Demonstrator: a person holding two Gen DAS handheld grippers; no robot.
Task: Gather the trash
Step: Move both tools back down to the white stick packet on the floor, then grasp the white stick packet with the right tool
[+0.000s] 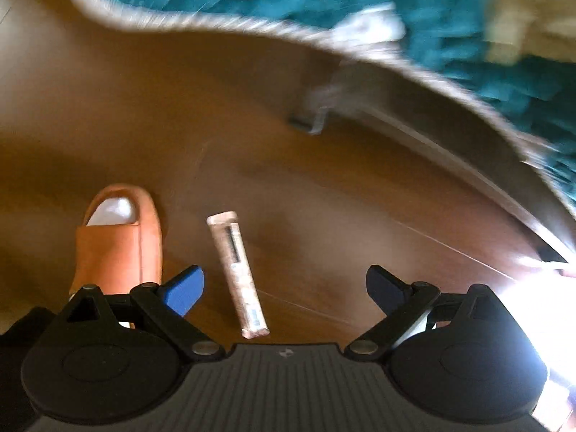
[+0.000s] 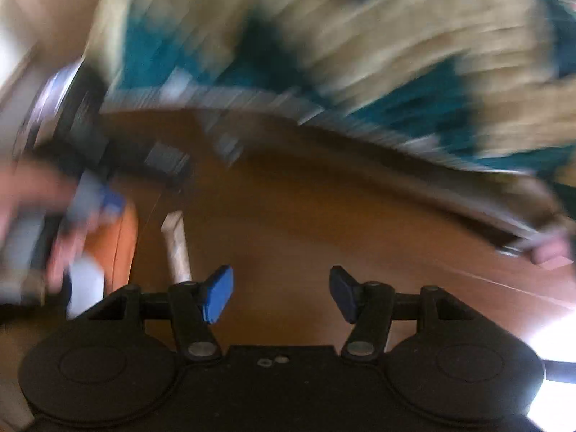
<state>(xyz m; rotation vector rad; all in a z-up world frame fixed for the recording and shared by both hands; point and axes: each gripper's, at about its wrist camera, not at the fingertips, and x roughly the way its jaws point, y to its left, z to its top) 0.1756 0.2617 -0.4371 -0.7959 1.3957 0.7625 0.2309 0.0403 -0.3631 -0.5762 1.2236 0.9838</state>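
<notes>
A long, narrow tan wrapper [image 1: 237, 273] lies flat on the brown wooden floor [image 1: 201, 136]. My left gripper [image 1: 284, 289] points down at it with blue pads wide apart; the wrapper lies just inside the left pad, nothing gripped. In the right wrist view the same wrapper [image 2: 176, 246] shows left of my right gripper [image 2: 280, 293], which is open and empty over bare floor. The left gripper [image 2: 90, 194] and the hand holding it appear blurred at the left of that view.
A person's foot in an orange slipper [image 1: 115, 244] with a white sock stands just left of the wrapper. A bed with a teal and cream cover [image 1: 450, 36] overhangs the floor at the top and right. Bright glare sits at the lower right.
</notes>
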